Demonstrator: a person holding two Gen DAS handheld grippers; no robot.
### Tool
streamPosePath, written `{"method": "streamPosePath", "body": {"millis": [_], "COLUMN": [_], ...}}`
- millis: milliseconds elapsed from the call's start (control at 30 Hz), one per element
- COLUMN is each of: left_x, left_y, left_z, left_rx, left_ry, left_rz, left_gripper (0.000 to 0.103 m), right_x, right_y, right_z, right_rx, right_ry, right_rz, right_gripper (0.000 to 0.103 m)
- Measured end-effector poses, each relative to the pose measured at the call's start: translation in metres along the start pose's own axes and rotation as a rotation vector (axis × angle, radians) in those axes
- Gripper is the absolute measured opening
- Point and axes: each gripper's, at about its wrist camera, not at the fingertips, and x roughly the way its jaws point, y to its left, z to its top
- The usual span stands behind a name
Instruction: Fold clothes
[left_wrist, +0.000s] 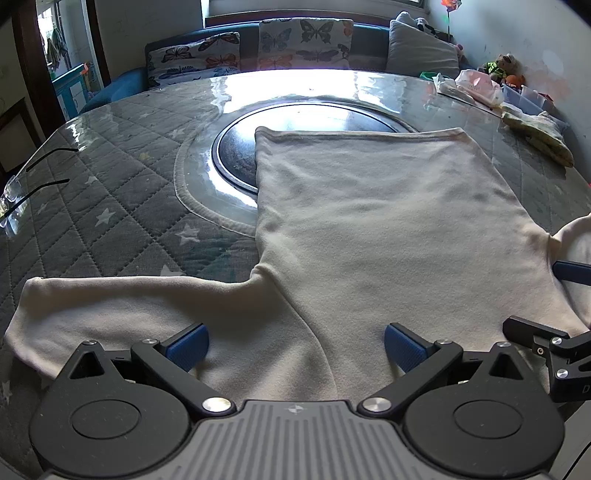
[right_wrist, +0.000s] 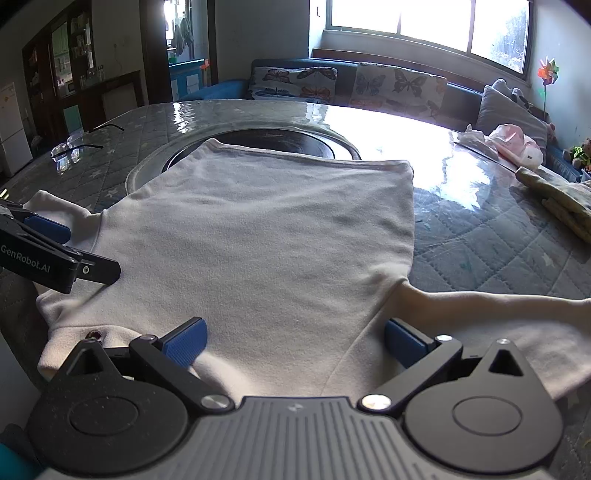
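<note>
I am holding both grippers with fingers spread wide and grasping nothing: the left gripper (left_wrist: 293, 349) and the right gripper (right_wrist: 293, 343) are each hovering over a shoulder of the cream long-sleeved top (left_wrist: 369, 229). It is lying flat on the quilted table (left_wrist: 110, 192) ahead of the fingers, hem farthest away, one sleeve (left_wrist: 110, 310) trailing outward past my left fingers. I am judging the risk to be pinching both layers unevenly, which would drag the soft fleece into wrinkles.
</note>
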Motion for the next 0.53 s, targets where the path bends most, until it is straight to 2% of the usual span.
{"method": "streamPosePath", "body": {"millis": [533], "left_x": [-0.0005], "left_y": [-0.0008], "left_z": [-0.0002], "left_rx": [-0.005], "left_ry": [-0.001], "left_rz": [0.003], "left_gripper": [0.103], "right_x": [-0.0004], "right_y": [0.0000], "right_z": [-0.0005], "right_rx": [0.000], "right_ry": [-0.004], "right_rz": [-0.002], "right_gripper": [0.103]}}
